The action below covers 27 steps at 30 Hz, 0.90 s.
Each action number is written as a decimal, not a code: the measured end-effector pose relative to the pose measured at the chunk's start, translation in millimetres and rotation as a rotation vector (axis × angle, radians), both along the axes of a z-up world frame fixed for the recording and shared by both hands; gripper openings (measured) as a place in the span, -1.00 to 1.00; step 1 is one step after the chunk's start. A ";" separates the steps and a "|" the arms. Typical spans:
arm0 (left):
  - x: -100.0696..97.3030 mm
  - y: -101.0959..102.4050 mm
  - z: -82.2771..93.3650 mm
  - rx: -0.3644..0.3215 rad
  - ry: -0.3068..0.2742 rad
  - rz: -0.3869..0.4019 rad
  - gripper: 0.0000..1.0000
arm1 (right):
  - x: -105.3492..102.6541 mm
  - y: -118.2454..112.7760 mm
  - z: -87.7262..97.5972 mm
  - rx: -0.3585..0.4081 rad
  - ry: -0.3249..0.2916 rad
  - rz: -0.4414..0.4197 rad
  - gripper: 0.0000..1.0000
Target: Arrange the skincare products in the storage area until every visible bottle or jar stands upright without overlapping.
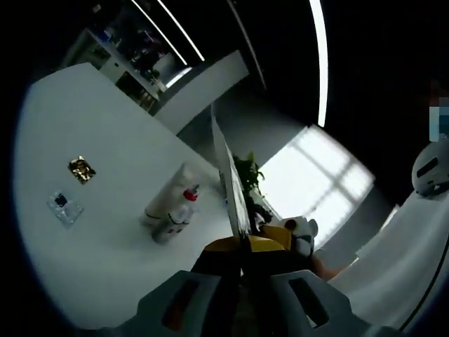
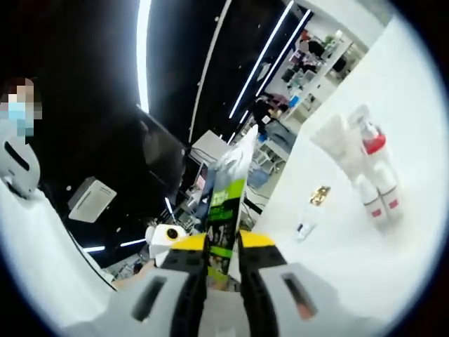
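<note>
My right gripper [image 2: 223, 242] is shut on a green and white tube [image 2: 228, 188], held up off the table with its crimped end pointing away. In the left gripper view my left gripper [image 1: 245, 244] is shut on a thin flat tube [image 1: 234, 184], seen edge-on. It looks like the same tube. On the white table [image 1: 105, 140] a white tube [image 1: 168, 193] and a spray bottle with a red collar [image 1: 179, 216] lie side by side. A gold jar [image 1: 81, 169] and a small clear jar [image 1: 64, 207] sit further left.
In the right gripper view the white tube [image 2: 335, 142], red-collared bottle [image 2: 375, 179], gold jar [image 2: 320, 194] and clear jar [image 2: 304, 227] lie on the table [image 2: 393, 91] to the right. A person's white sleeve [image 1: 407, 246] is close. Shelves [image 1: 123, 49] stand far behind.
</note>
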<state>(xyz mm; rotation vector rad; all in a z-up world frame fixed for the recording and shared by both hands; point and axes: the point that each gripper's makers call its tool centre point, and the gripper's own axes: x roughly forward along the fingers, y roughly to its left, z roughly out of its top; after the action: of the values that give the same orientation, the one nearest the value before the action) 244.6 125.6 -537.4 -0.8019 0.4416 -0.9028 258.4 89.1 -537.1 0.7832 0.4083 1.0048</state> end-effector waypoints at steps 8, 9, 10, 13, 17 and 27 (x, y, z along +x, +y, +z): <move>10.3 4.8 -10.7 0.006 0.038 0.026 -1.00 | 10.9 -4.4 -12.6 -0.095 -0.030 -0.027 -0.26; 11.5 6.2 -13.6 0.009 0.043 0.027 -1.00 | 11.6 -5.2 -14.5 -0.109 -0.036 -0.032 -0.21; 13.2 8.1 -18.1 0.016 0.051 0.031 -1.00 | 12.1 -5.9 -17.0 -0.125 -0.039 -0.037 -0.17; 16.4 12.8 -26.9 0.019 0.068 0.039 -1.00 | 11.8 -7.4 -22.9 -0.153 -0.039 -0.037 -0.07; 22.5 21.1 -44.8 0.030 0.110 0.063 -1.00 | 12.8 -11.4 -32.5 -0.203 -0.038 -0.048 0.06; 43.3 27.3 -89.9 0.075 0.224 0.098 -1.00 | 22.2 -32.8 -51.4 -0.352 -0.075 -0.098 0.35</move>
<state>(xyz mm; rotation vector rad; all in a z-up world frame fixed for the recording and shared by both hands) 287.9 152.9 -627.3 -0.8520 0.6230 -0.7039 280.6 56.3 -588.5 0.4428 0.4628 0.8380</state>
